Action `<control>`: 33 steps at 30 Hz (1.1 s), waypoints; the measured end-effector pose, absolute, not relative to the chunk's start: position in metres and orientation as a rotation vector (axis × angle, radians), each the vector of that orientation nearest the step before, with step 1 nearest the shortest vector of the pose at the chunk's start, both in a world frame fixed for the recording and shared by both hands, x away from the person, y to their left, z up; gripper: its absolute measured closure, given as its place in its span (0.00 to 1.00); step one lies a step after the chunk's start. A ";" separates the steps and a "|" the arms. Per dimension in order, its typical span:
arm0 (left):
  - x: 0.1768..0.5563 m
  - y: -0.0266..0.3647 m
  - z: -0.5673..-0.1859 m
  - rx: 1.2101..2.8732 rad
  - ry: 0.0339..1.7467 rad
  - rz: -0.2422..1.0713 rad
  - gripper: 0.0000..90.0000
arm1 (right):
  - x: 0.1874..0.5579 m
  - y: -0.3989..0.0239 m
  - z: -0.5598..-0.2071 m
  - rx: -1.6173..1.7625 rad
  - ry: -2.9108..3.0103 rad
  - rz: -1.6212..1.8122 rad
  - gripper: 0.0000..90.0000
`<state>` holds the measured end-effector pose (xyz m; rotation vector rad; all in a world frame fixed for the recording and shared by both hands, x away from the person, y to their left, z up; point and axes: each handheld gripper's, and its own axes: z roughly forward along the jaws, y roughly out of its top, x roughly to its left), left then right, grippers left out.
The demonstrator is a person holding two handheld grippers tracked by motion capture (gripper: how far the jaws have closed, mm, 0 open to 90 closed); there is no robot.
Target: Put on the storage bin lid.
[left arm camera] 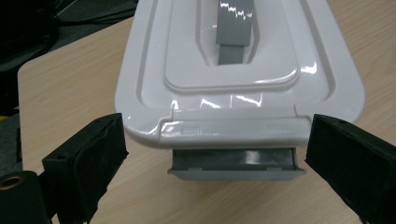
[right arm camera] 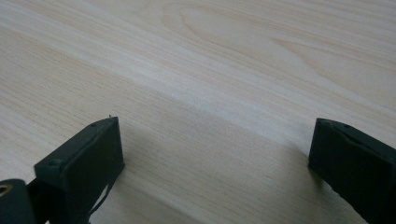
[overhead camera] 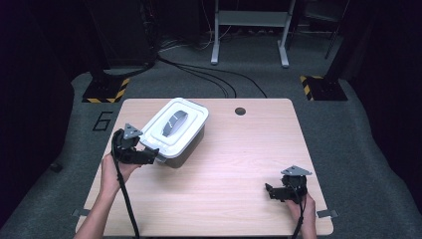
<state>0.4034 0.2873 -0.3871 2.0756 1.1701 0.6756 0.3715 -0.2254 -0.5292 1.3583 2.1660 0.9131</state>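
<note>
Left gripper (left arm camera: 215, 154) spread wide at the lidded white box's (left arm camera: 238, 84) grey latch (left arm camera: 236, 165).

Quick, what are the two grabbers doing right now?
Left gripper: open, at the white box's grey latch, holding nothing.
Right gripper: open, over the table, holding nothing.

Light wooden table (overhead camera: 239, 164) with rounded corners and pale grain, set on grey carpeted floor (overhead camera: 348, 124). Round cable hole (overhead camera: 240, 111) near the far edge, slightly right of centre. Resting directly on the top, at far left: white lidded plastic box (overhead camera: 175, 130), turned at an angle, with a grey handle (overhead camera: 174, 123) sunk in the lid and a grey latch (left arm camera: 236, 166) at its near end. Bare wood across the middle, right and near parts.
</note>
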 end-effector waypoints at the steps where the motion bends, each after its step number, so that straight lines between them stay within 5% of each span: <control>1: 0.402 0.288 -0.389 2.075 1.175 0.675 0.05 | 0.372 -0.225 -0.529 1.358 2.166 0.913 0.02; 22: 0.377 0.314 -0.486 2.161 1.349 0.600 0.02 | 0.372 -0.225 -0.529 1.357 2.166 0.912 0.02; 33: 0.366 0.326 -0.525 2.076 1.370 0.581 0.00 | 0.372 -0.225 -0.529 1.358 2.166 0.913 0.02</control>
